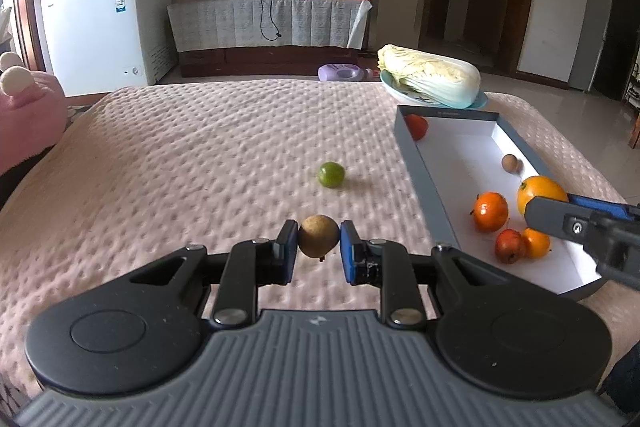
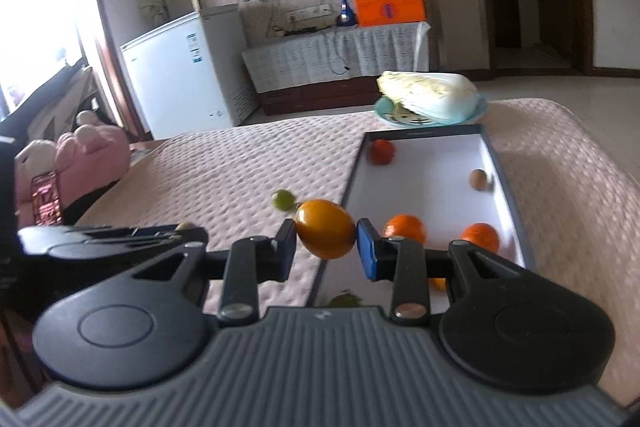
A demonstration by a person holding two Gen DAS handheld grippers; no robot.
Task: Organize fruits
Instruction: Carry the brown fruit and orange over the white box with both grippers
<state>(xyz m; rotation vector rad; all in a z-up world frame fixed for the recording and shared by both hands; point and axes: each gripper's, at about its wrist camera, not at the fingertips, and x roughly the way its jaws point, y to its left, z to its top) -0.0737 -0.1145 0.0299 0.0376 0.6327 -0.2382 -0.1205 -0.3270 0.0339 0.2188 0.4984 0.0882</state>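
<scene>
My left gripper point(image 1: 319, 241) is shut on a brown kiwi point(image 1: 318, 236) and holds it above the pink bedspread point(image 1: 180, 163). A green lime point(image 1: 331, 174) lies on the spread beyond it. My right gripper point(image 2: 326, 241) is shut on a yellow-orange fruit point(image 2: 326, 228) over the left edge of the grey box point(image 2: 505, 187); this fruit also shows in the left wrist view point(image 1: 540, 193). In the box point(image 1: 416, 171) lie a tomato point(image 1: 417, 126), a small brown fruit point(image 1: 510, 163), tangerines point(image 1: 490, 211) and a red fruit point(image 1: 509, 245).
A napa cabbage point(image 1: 430, 75) lies on a blue plate point(image 1: 390, 83) behind the box. A pink plush toy point(image 1: 24, 115) sits at the bed's left edge. A white freezer point(image 1: 96, 27) and a covered TV bench point(image 1: 268, 23) stand beyond the bed.
</scene>
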